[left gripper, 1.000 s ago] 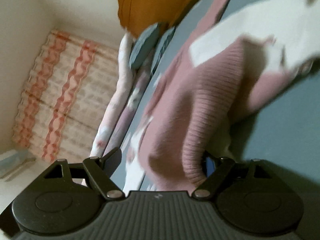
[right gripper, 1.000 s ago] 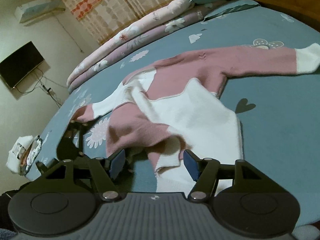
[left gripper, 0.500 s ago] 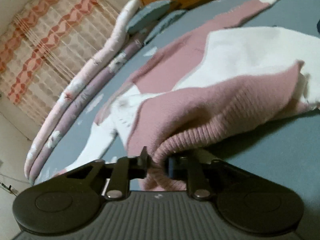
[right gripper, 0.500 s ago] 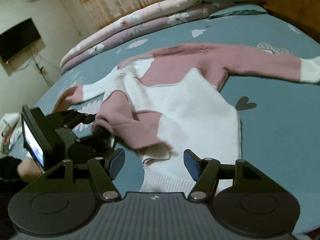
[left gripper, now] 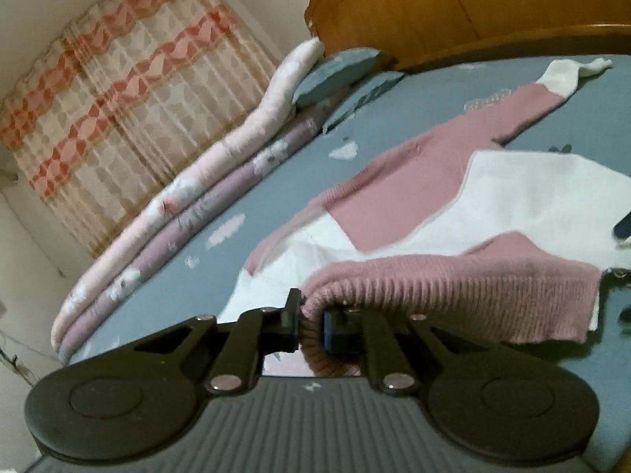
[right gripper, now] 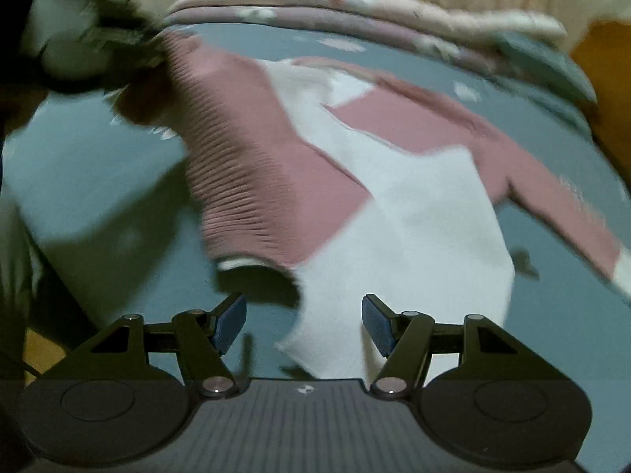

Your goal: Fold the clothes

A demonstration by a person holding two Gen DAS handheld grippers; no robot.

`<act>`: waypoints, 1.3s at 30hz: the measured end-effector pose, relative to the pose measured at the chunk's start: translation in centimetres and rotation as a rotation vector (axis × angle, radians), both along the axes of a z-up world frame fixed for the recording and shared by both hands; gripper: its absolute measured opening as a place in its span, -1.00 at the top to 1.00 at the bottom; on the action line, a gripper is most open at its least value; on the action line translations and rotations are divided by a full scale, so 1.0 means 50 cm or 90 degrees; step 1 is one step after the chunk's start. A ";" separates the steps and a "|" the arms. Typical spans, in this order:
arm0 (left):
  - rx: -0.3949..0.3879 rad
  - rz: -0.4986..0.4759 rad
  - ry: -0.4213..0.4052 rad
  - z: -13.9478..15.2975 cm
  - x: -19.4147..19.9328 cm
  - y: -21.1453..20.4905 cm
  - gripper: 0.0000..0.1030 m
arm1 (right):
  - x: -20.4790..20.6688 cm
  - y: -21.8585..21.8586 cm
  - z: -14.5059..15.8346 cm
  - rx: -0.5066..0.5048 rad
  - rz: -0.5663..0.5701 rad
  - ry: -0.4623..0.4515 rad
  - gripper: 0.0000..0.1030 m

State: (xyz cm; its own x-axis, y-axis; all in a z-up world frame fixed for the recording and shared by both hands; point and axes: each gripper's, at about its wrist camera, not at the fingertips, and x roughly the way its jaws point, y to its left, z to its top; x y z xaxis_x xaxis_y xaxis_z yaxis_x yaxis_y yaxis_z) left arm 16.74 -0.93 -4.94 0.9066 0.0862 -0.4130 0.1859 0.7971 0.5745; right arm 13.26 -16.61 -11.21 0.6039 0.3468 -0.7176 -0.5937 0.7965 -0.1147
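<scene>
A pink and white knit sweater [left gripper: 512, 197] lies spread on the blue bedsheet [left gripper: 276, 181]. My left gripper [left gripper: 311, 319] is shut on the sweater's ribbed pink hem [left gripper: 453, 291] and holds that edge lifted off the bed. In the right wrist view the sweater [right gripper: 414, 205] fills the middle, its pink hem band [right gripper: 244, 181] stretched up toward the top left. My right gripper [right gripper: 303, 321] is open and empty, hovering just over the sweater's white lower corner [right gripper: 327, 339]. One sleeve [left gripper: 524, 106] lies stretched out toward the headboard.
A rolled pink and purple floral quilt [left gripper: 189, 205] runs along the bed's far side with a blue pillow [left gripper: 339, 71] at its end. A wooden headboard [left gripper: 473, 8] stands behind. A striped curtain [left gripper: 130, 98] hangs beyond the bed.
My left gripper closed on the pink hem and has lifted and pulled it taut. My right gripper swung round to face the hem's white corner and came closer, still open.
</scene>
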 end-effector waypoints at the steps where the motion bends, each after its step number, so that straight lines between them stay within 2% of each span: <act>1: 0.002 -0.005 -0.003 0.007 -0.003 -0.001 0.87 | -0.007 0.020 -0.004 -0.026 0.015 -0.025 -0.35; 5: 0.015 -0.015 -0.018 0.025 -0.005 -0.002 0.87 | -0.016 0.089 -0.043 -0.152 0.046 -0.148 -0.35; 7: 0.018 -0.017 -0.015 0.020 -0.003 0.002 0.87 | -0.006 0.106 -0.062 -0.196 0.038 -0.175 -0.35; 9: 0.018 -0.025 -0.006 0.012 -0.005 0.008 0.85 | -0.004 0.102 -0.060 -0.208 0.027 -0.184 -0.35; 10: 0.016 -0.033 0.001 0.007 -0.008 0.011 0.67 | -0.003 0.099 -0.059 -0.214 0.022 -0.188 -0.35; 13: 0.027 -0.058 0.052 -0.025 -0.018 0.016 0.61 | -0.006 0.076 -0.062 -0.242 0.015 -0.194 -0.35; 15: 0.042 -0.068 0.072 -0.050 -0.027 0.019 0.43 | -0.013 0.066 -0.060 -0.254 0.027 -0.185 -0.35; 16: 0.049 -0.072 0.083 -0.060 -0.030 0.020 0.25 | -0.016 0.061 -0.059 -0.257 0.032 -0.180 -0.35; 17: 0.049 -0.072 0.093 -0.068 -0.036 0.024 0.16 | -0.017 0.055 -0.053 -0.250 0.034 -0.170 -0.35; 20: 0.028 -0.068 0.125 -0.083 -0.055 0.040 0.12 | -0.021 0.037 -0.036 -0.229 0.039 -0.137 -0.35; 21: -0.006 -0.062 0.132 -0.075 -0.058 0.053 0.12 | -0.021 0.031 -0.030 -0.219 0.041 -0.125 -0.35; 24: -0.108 -0.046 0.150 -0.052 -0.065 0.093 0.09 | -0.019 0.003 0.004 -0.126 0.041 -0.074 -0.35; 28: -0.244 -0.024 0.173 -0.021 -0.075 0.147 -0.17 | -0.004 -0.019 0.047 -0.028 0.020 -0.042 -0.35; 30: -0.312 -0.013 0.185 -0.005 -0.080 0.174 -0.21 | 0.009 -0.008 0.067 0.003 0.024 -0.040 -0.35; 34: -0.457 0.028 0.173 0.028 -0.073 0.235 -0.36 | 0.009 0.055 0.099 0.027 0.076 -0.059 -0.36; 36: -0.491 0.047 0.156 0.034 -0.071 0.260 -0.37 | 0.004 0.105 0.108 0.028 0.118 -0.073 -0.42; 38: -0.521 0.069 0.139 0.038 -0.068 0.282 -0.37 | 0.000 0.159 0.111 0.031 0.151 -0.083 -0.62; 39: -0.534 0.081 0.130 0.039 -0.066 0.292 -0.37 | 0.003 0.187 0.108 0.035 0.165 -0.086 -0.62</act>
